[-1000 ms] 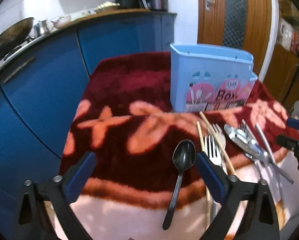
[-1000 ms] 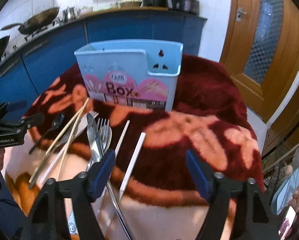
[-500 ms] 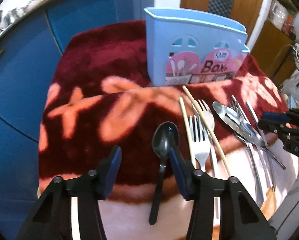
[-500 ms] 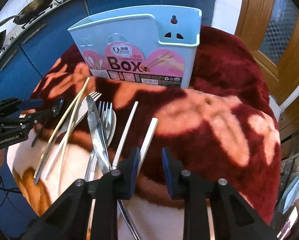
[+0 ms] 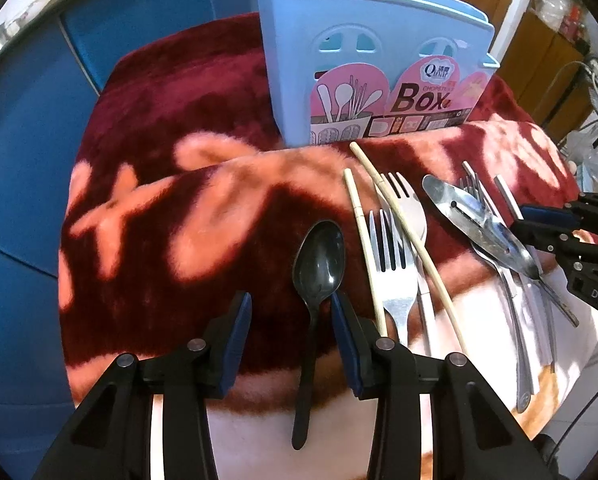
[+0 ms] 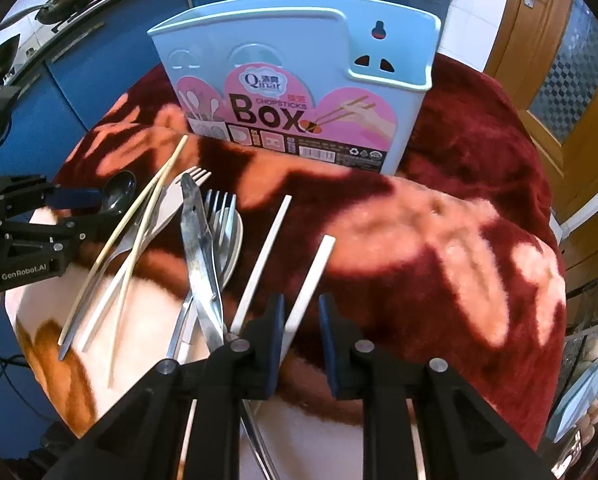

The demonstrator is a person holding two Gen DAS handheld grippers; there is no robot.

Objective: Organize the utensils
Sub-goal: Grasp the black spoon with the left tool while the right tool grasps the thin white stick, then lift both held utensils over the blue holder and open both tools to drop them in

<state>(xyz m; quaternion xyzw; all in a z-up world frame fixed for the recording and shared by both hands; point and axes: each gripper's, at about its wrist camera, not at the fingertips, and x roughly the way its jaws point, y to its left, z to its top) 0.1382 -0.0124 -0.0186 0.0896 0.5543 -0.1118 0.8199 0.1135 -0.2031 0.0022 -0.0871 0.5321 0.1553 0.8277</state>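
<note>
A black spoon [image 5: 319, 260] lies on the red blanket, and its handle runs between the closing jaws of my left gripper [image 5: 291, 304], close to the right finger [image 5: 345, 336] with a gap on the other side. A white chopstick [image 6: 313, 276] lies between the closing jaws of my right gripper [image 6: 302, 304], and the pads do not press it from both sides. A second white chopstick [image 6: 263, 256] lies just to its left. The light blue chopsticks box [image 5: 371, 72] stands upright behind the utensils.
Between the grippers lie forks [image 5: 391, 264], bamboo chopsticks [image 5: 403, 232] and a steel knife [image 6: 197, 248], partly crossed. The blanket [image 5: 179, 200] drapes over the table's edge. Blue cabinets [image 5: 27, 140] stand to the left and a wooden door [image 6: 559, 80] to the right.
Both grippers tilted down and came closer to the table while their jaws narrowed. The left now straddles the spoon handle and the right straddles the white chopstick.
</note>
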